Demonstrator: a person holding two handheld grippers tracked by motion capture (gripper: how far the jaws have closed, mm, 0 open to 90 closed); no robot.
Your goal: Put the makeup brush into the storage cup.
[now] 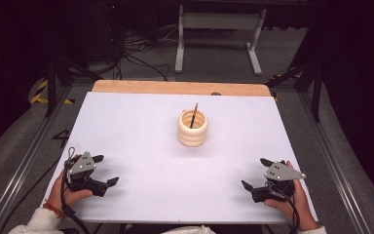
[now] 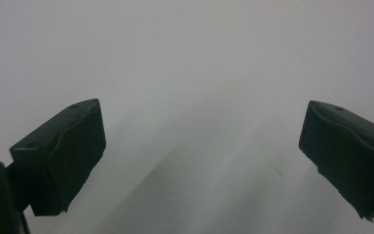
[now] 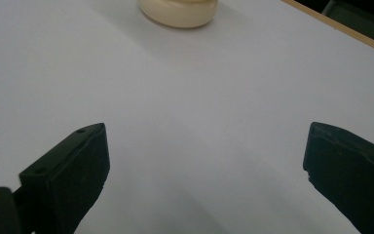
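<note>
A cream ribbed cup [image 1: 193, 128] stands upright near the middle of the white board [image 1: 141, 126], with a thin dark stick [image 1: 193, 115] leaning inside it. My left gripper [image 1: 105, 170] rests low at the board's front left, held by a hand, its jaws wide apart with nothing between them [image 2: 202, 156]. At the front right my right gripper [image 1: 256, 172] is likewise open and empty [image 3: 207, 170]. The cup's base [image 3: 178, 10] sits at the top of the right gripper view, well beyond the jaws.
The board lies on a wooden table whose far edge [image 1: 180, 87] shows as a tan strip. Beyond it are a white frame leg [image 1: 179, 44] and cables on the floor. Metal rails [image 1: 24, 161] run along both sides.
</note>
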